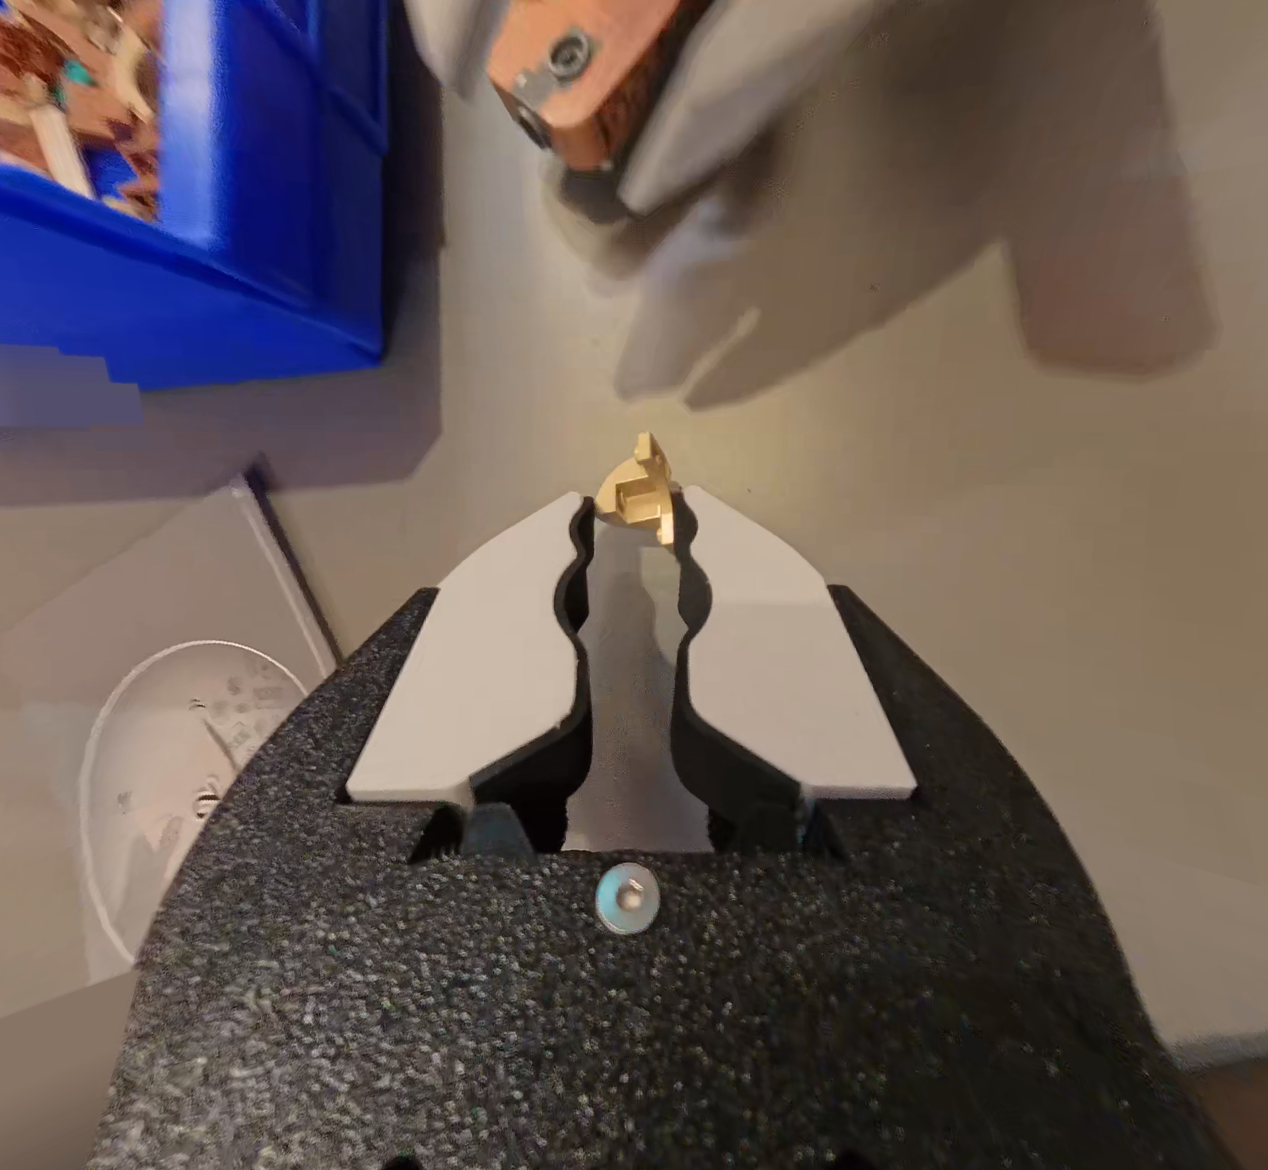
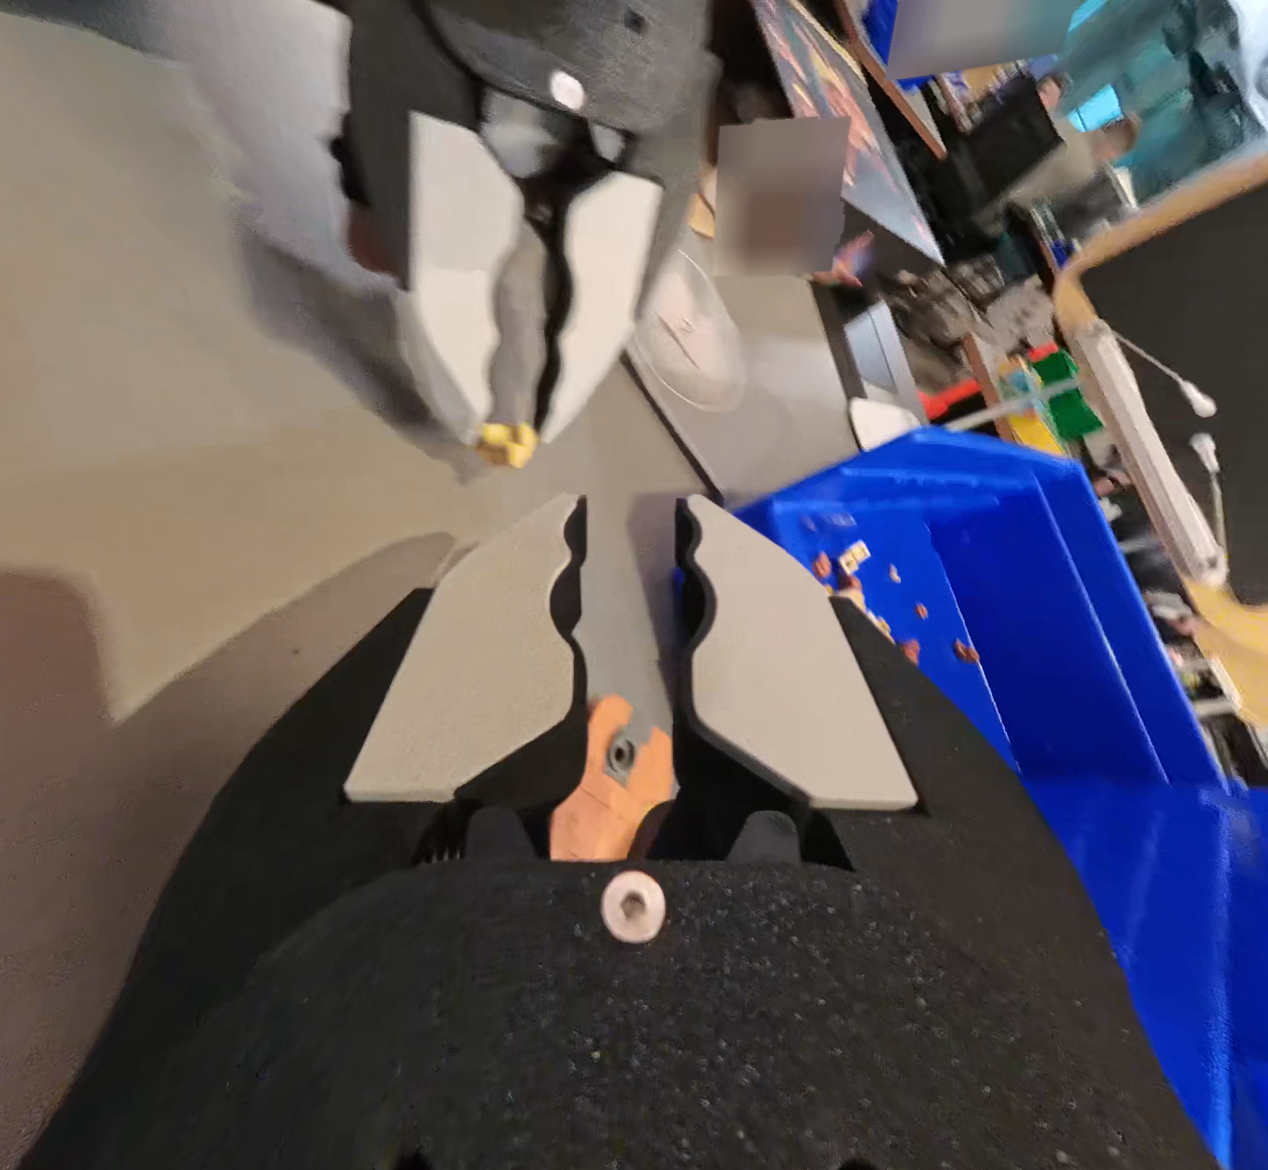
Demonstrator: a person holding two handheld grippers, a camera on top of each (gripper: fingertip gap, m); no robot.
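I am pinching a small brass-coloured notched fitting at the very tips of the left gripper, centre frame, while the right gripper, upper frame, is clamping a copper-coloured block; such a shallow hold could let the fitting slip.

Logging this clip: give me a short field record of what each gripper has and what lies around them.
left gripper: shut on a small gold piece at its fingertips
right gripper: copper-coloured block clamped between its fingers, well back from the tips
bin: blue bin with small mixed parts
surface: grey table
also: clear round dish
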